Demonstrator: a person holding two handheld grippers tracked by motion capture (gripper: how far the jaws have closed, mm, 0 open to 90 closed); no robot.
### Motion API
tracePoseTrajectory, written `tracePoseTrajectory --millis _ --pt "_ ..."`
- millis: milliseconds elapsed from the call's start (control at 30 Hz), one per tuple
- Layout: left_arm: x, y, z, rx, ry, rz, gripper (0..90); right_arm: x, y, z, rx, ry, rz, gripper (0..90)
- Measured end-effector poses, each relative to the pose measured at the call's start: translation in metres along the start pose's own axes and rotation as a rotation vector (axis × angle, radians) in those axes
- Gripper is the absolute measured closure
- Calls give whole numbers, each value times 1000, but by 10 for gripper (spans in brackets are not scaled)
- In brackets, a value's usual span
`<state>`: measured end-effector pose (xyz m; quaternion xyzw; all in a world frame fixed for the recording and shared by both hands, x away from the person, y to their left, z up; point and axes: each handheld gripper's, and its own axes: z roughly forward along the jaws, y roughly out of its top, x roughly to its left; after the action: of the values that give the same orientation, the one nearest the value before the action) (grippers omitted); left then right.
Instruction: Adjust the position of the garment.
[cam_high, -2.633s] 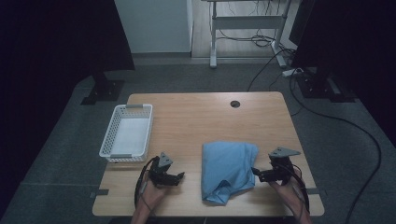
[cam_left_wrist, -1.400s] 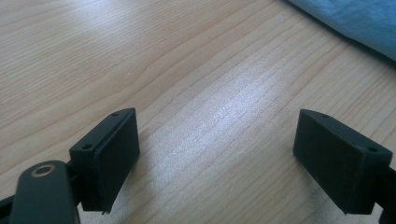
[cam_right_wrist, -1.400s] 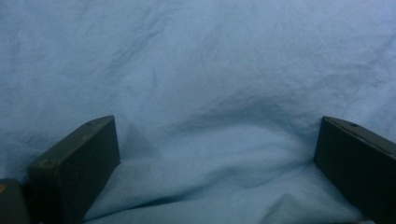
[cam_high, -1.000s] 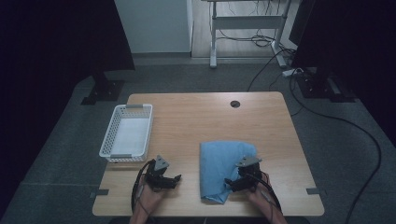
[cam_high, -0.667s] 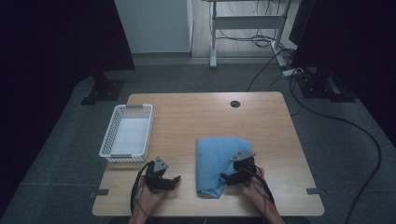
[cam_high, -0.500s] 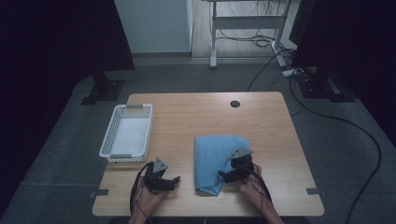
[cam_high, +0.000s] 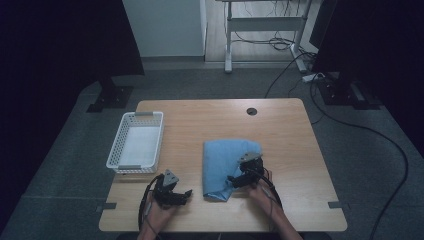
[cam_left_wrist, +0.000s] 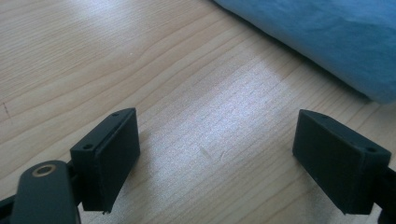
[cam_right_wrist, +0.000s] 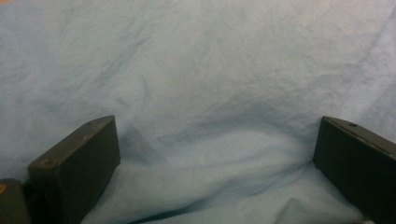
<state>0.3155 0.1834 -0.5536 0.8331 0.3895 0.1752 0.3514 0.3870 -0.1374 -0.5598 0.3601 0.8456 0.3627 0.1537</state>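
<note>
Cloth (cam_high: 225, 165) lies folded near table's (cam_high: 200, 110) front edge, mid-right, w/ right gripper (cam_high: 234, 181) on its right side, jaws wide over bunched fabric, nothing pinched: dip lower, nip one layer, keep left gripper (cam_high: 186, 194), also wide & empty, parked at front-left.

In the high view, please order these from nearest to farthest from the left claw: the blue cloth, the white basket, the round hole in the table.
From the left claw:
1. Blue cloth, just to its right on the table.
2. White basket, up and slightly left, near the table's left edge.
3. Round hole, far side of the table, to the right.
</note>
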Motion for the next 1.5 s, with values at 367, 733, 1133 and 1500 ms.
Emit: tracePoseTrajectory --millis 367,733,1133,1500 --pt "0 0 0 0 0 0 141 -3 16 16 1 -4 3 3" --pt "0 0 0 0 1 -2 140 -5 30 31 1 -3 5 2" --pt "0 1 1 0 1 -2 141 -5 48 49 0 -2 2 2" --pt "0 1 1 -1 0 -2 141 -3 66 67 1 -12 17 2"
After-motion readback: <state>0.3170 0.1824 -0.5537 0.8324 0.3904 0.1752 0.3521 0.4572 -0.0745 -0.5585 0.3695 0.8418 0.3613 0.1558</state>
